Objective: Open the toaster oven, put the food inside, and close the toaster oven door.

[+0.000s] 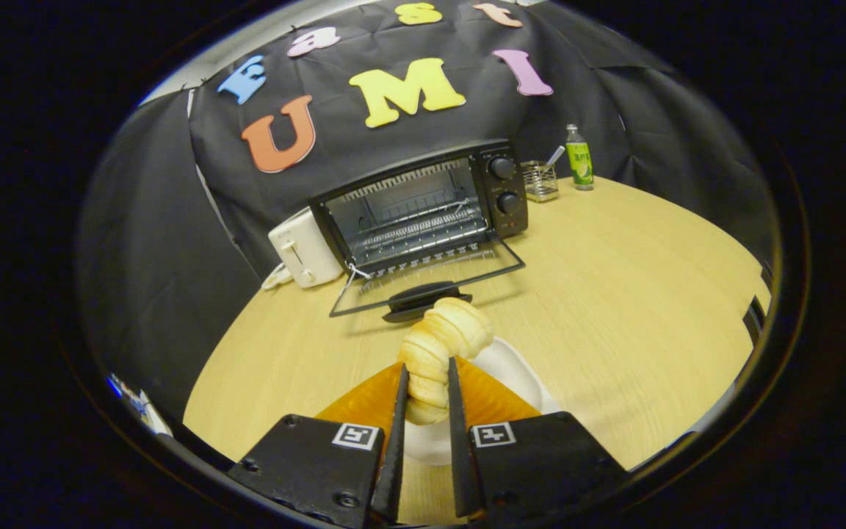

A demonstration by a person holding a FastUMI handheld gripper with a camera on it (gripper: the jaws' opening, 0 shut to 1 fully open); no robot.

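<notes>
The food is a pale, ridged pastry roll (441, 345), long and gently curved. Its long axis runs forward along the fingers: the near end sits low between them, and the thicker far end points ahead and a little to the right, toward the toaster oven. The claw (427, 371) is narrowed onto the roll, with one finger pressed against each side of its near half, so the roll is held above the table.

Under the roll lies a white plate (515, 367), partly hidden by the fingers. Just ahead of the roll's far end is the dark handle of the oven door (423, 286), which is folded fully down with its glass lying flat toward the claw.

Beyond the door stands the black toaster oven (423, 206), its cavity open and its wire rack showing inside. Two round knobs sit on its right-hand panel.

A white toaster (304, 250) stands touching or just beside the oven's left side. To the oven's right, well apart from it, are a small wire basket (540, 181) and a green bottle (579, 158) standing upright.

All of this rests on a light wood-grain table (614, 294) with a rounded edge. Black cloth (651, 125) forms the booth wall behind and around it.
</notes>
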